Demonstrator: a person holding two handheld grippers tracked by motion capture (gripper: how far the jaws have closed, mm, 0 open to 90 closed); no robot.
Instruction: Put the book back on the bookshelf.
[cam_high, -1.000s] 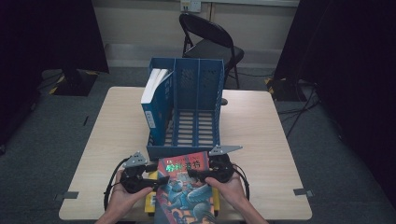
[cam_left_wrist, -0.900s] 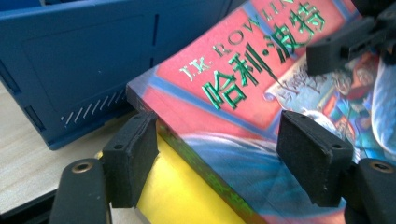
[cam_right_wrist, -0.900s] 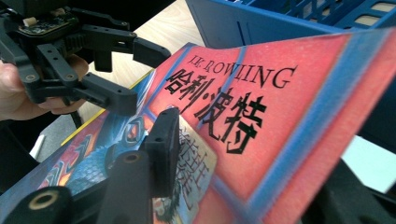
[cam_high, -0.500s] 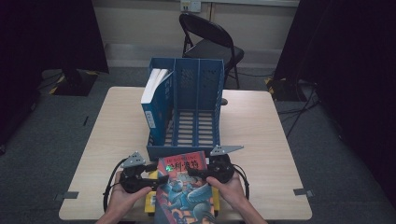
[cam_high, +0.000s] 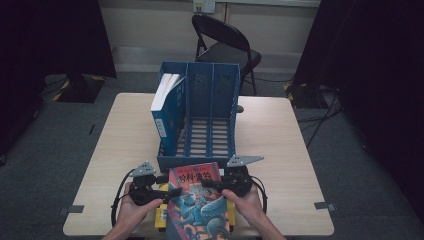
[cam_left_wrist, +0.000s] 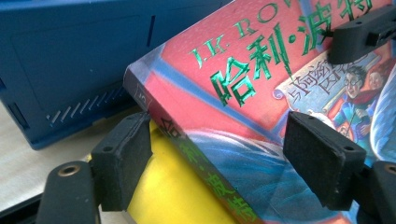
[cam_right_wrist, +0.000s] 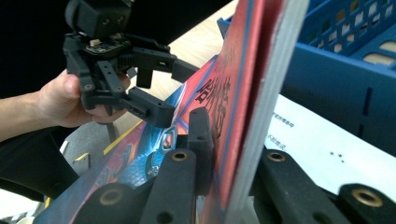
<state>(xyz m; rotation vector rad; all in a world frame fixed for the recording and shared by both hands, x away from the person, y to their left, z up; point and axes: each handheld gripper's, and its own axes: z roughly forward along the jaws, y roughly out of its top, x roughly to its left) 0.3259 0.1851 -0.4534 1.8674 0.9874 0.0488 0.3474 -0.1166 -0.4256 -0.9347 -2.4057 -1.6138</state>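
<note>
1. Right claw (cam_high: 212, 184) is pinching the red book (cam_high: 197, 200) by its page edge; in the right gripper view its pads (cam_right_wrist: 201, 140) press on the cover and the back, and its jaws have just been closing onto it.
2. Left claw (cam_high: 172, 191) is spread, its jaws having just opened a little further; in the left gripper view one pad (cam_left_wrist: 122, 158) sits beside the spine and the other pad (cam_left_wrist: 322, 156) over the cover, and whether either one touches I cannot tell.
3. That book lies at the near edge of the worktop (cam_high: 120, 145), between the two hands, its cover up and its right side tilted upward.
4. Under it lies something yellow (cam_left_wrist: 182, 186), and a white sheet (cam_right_wrist: 322, 149) lies on its right.
5. Just beyond the book stands a blue file rack (cam_high: 210, 100), with a blue-and-white book (cam_high: 165, 107) leaning in its left slot.
6. Behind the worktop stands a black folding chair (cam_high: 225, 45).
</note>
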